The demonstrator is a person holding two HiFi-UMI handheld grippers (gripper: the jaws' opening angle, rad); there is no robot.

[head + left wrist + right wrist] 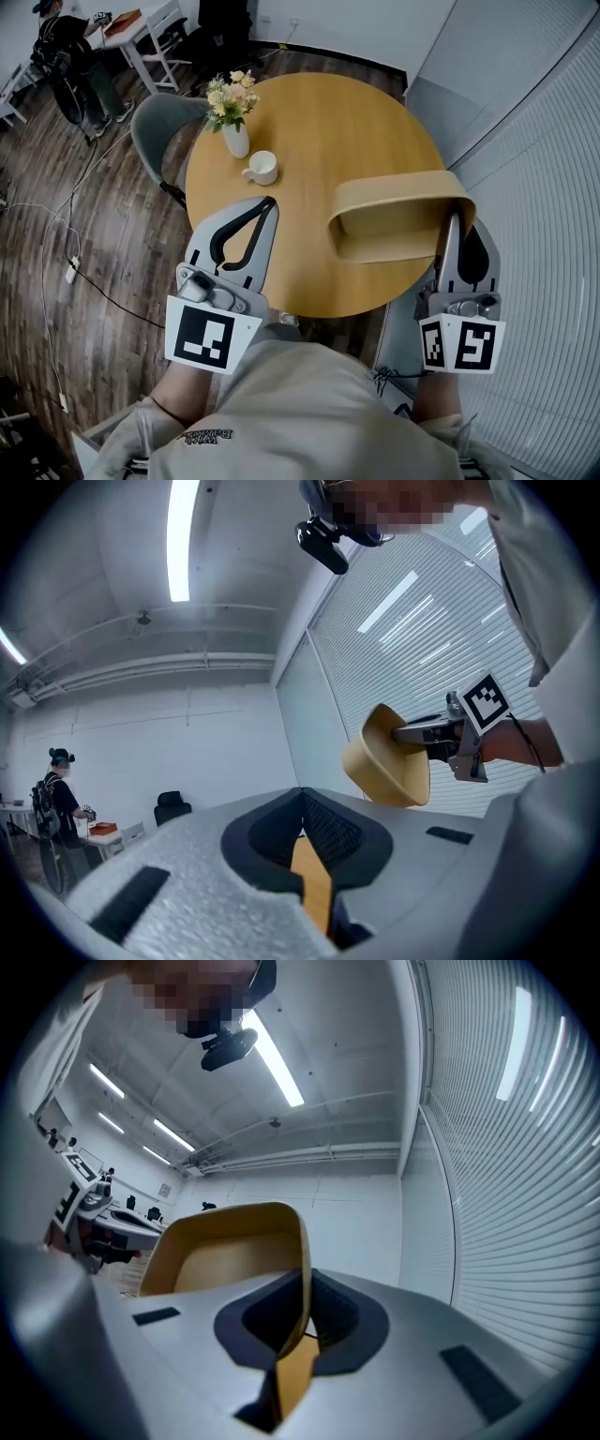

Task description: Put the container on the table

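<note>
We see a round wooden table [347,122] filling the middle, with a grey chair [155,127] at its far left edge. The tan container [394,211] is over the table's near right part (whether it touches the top we cannot tell). The right gripper [452,220] pinches its right rim wall between the jaws. The left gripper [270,202] is over the near left edge, jaws pressed together on nothing. Farther left stand a vase of flowers [234,139] and a white cup [263,169].
</note>
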